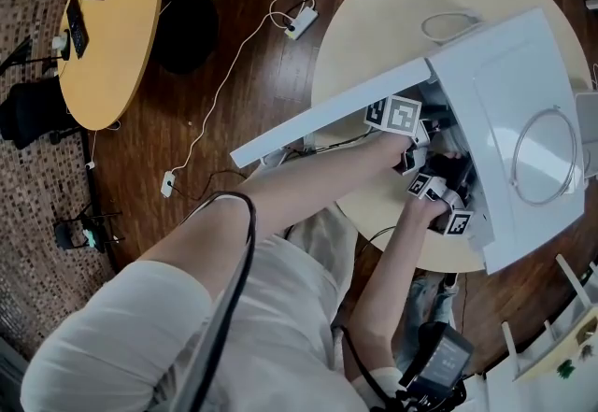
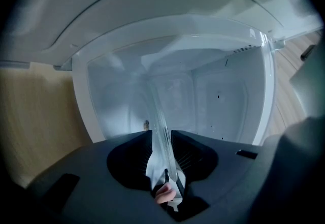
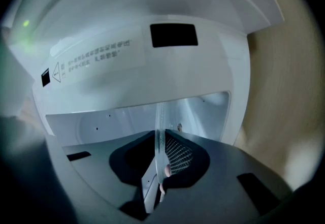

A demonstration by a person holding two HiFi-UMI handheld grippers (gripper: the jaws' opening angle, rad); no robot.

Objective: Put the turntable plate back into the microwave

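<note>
Your right gripper (image 3: 161, 141) sits at lower centre of the frame. Its fingers (image 3: 179, 154) are pressed onto the rim of the turntable plate (image 3: 159, 116). You see the glass edge-on, as a thin upright strip rising from the fingers into the mouth of the microwave (image 3: 127, 9). The open cavity (image 3: 101, 126) spans the middle band, pale white. Above it are a black rectangular panel (image 3: 173, 35) at upper centre and a printed warning label (image 3: 94, 56) to its left. Tan tabletop (image 3: 287, 101) shows along the right edge.
</note>
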